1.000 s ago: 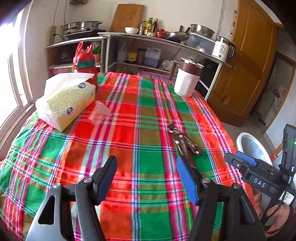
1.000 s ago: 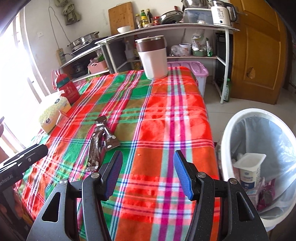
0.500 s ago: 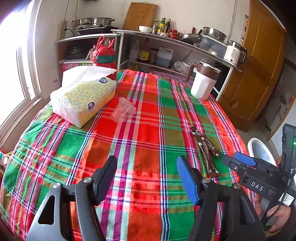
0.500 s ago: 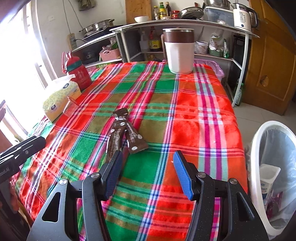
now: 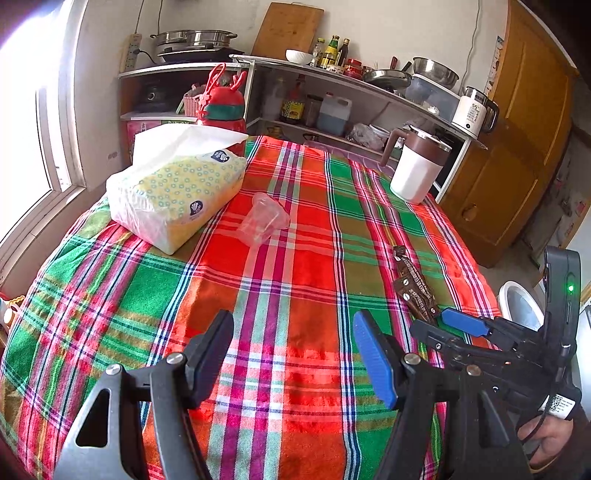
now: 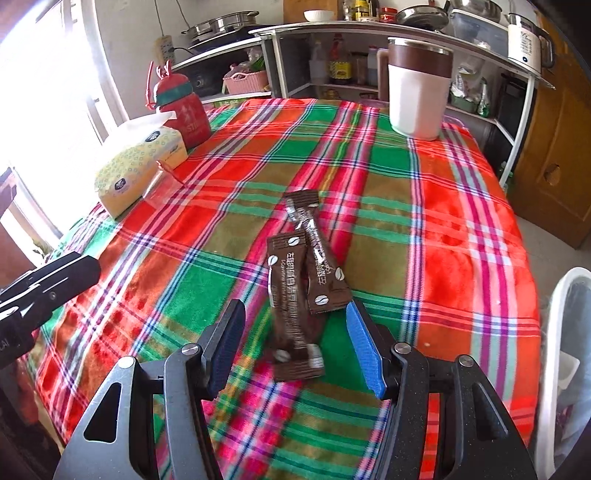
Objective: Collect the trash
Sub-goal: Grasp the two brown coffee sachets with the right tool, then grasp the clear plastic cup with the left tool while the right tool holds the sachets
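Right gripper (image 6: 295,343) jaws spread wide, nothing held, low over the plaid tablecloth (image 6: 461,229) near the front edge. Two brown coffee sachets (image 6: 306,280) lie crossed on the cloth; the longer one's near end sits in the gap between the blue finger pads (image 6: 364,350), not touching either pad as far as I can tell. The shorter sachet overlaps it, with its near corner just beside the right pad. Left wrist view shows the same sachets (image 5: 413,284) toward the cloth's right edge, right gripper tips (image 5: 461,323) at their near end.

Left gripper (image 5: 295,350) also open, empty, hovering over bare cloth (image 5: 147,295) at the front middle, well apart from the sachets. Wide bare cloth ahead of it.

Clear plastic cup (image 5: 264,219) lies on its side mid-table, just beside the yellow tissue pack (image 5: 177,195). Red bottle (image 5: 221,107) stands behind the pack at the far left corner. White mug with brown lid (image 5: 417,170) stands upright at the far right corner, near the edge.

White trash bin (image 6: 561,354) stands on the floor off the table's right edge, rim below the cloth level, close to the right gripper; a sliver of it (image 5: 517,306) shows in the left view. Centre of the table between sachets and mug is bare cloth. Shelves (image 6: 369,33) behind the far edge, wooden door (image 6: 561,147) to the right.
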The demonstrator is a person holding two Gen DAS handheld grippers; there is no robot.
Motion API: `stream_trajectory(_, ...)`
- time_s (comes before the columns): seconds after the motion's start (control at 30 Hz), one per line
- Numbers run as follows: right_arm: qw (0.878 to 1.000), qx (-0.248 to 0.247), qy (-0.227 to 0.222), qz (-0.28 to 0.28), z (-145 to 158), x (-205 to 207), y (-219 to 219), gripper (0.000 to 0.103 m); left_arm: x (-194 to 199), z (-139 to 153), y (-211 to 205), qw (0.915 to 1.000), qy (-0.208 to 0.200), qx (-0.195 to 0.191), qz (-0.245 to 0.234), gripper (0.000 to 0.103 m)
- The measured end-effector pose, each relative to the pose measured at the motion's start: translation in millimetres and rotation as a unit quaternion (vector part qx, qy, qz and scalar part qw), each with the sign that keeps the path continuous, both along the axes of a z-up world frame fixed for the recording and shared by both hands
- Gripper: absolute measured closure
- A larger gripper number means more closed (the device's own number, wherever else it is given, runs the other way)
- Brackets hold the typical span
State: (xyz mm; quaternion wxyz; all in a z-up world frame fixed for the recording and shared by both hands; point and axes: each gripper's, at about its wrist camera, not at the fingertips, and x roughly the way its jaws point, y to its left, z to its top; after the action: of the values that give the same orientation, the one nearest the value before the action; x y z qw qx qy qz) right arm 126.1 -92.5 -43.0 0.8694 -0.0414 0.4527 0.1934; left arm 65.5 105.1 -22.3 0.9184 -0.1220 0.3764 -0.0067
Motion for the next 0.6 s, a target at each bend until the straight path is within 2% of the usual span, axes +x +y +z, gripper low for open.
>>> stream_trajectory(0.13,1.0,0.011,0.011,-0.001,0.4,-2.3,-4.6,0.045,0.8,0.1,3.8,1.0,-0.002,-0.002,0.0,0.034)
stream_trajectory(0.23,1.0,0.005,0.0,-0.008,2.3,-6.3,-4.0,0.046,1.3,-0.4,5.2,1.0,-0.002,-0.004,0.001,0.034)
stream_trajectory(0.37,1.0,0.001,-0.015,-0.019,4.9,-4.0,-1.9,0.073,5.3,-1.8,9.6,1.0,-0.001,-0.006,0.003,0.034)
stream_trajectory(0.43,1.0,0.003,-0.016,-0.023,4.7,0.6,0.0,0.082,7.2,-2.1,9.6,1.0,0.0,-0.006,0.003,0.034)
stream_trajectory(0.6,0.999,0.012,-0.022,-0.038,6.2,8.6,1.3,0.092,10.7,-1.4,9.9,1.0,-0.002,-0.001,0.0,0.034)
